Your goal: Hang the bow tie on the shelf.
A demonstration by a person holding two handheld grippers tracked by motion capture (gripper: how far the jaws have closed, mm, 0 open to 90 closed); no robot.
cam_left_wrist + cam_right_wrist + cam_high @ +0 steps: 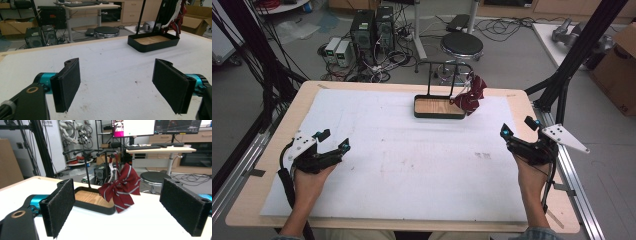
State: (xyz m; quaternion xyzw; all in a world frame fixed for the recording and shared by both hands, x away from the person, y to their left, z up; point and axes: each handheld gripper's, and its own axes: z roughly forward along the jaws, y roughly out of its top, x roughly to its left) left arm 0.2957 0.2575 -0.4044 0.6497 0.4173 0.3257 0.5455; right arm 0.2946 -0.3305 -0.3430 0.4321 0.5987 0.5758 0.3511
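Table (272, 150) is covered by a white sheet (402, 165), lightly specked with dirt. At the left, the left gripper (333, 140) is held in the left hand (312, 180) over the sheet's near left part; its jaws are spread wide, with nothing between them. In the left gripper view the two black pads (67, 83) are seen well apart above bare sheet.

Toward the far middle, a black tray (439, 115) with a wooden floor is set on the sheet. A black rack (449, 64) with a top bar is raised from the tray. A dark red bow with pale stripes (470, 95) is hung from the rack's right end, draped past the tray's right edge; in the right gripper view it is seen hanging in front of the tray's corner.

At the right, the right gripper (518, 126) is held in the right hand (529, 172) near the sheet's right edge. Its jaws are likewise spread wide and empty, pointed toward the bow, well apart from it.

Beyond the table, a round stool (461, 46) and computer towers (372, 27) are seen on the floor.
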